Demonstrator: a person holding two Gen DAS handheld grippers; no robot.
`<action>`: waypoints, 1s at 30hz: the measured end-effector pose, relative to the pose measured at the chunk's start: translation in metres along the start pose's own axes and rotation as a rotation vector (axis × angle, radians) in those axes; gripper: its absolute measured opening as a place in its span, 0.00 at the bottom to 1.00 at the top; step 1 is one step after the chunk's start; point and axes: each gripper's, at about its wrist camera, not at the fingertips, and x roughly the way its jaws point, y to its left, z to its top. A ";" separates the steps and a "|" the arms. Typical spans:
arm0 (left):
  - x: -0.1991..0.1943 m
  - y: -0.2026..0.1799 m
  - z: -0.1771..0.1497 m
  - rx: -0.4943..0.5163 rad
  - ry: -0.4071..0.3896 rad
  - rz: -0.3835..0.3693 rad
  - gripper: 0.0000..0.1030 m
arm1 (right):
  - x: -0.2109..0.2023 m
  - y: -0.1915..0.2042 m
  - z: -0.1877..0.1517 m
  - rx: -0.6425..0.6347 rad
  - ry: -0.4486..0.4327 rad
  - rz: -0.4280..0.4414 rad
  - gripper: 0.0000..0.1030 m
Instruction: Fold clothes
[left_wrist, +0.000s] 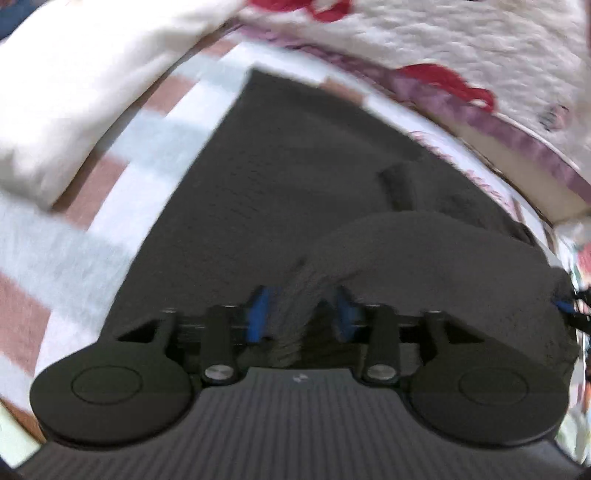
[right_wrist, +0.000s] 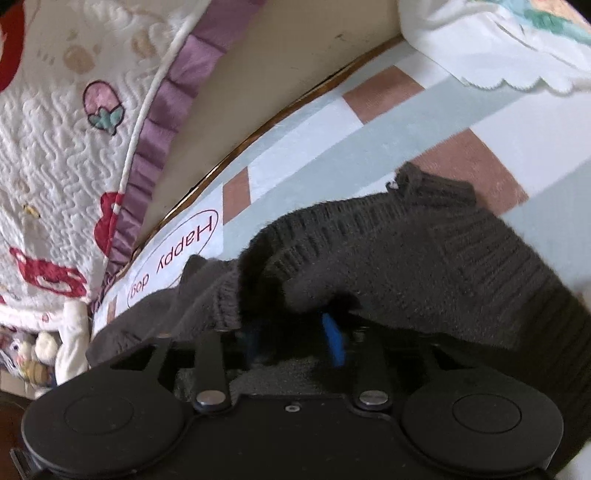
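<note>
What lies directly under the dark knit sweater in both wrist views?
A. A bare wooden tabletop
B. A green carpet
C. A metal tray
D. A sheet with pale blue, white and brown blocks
D: the dark knit sweater is spread on a checked sheet of pale blue, white and brown blocks, which is also visible beside it in the left wrist view.

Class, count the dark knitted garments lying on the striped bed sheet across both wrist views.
1. The dark sweater lies on the striped sheet, bunched near both grippers; other garments may be hidden outside the views.
</note>
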 end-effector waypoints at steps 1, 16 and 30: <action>-0.005 -0.006 0.001 0.027 -0.028 -0.004 0.45 | 0.001 -0.001 0.001 0.005 -0.003 0.000 0.53; 0.011 -0.134 -0.057 0.552 -0.037 -0.187 0.51 | 0.000 -0.014 0.015 0.277 0.007 0.151 0.56; 0.030 -0.140 -0.069 0.648 0.015 -0.178 0.53 | -0.009 0.016 0.048 0.314 0.176 0.144 0.70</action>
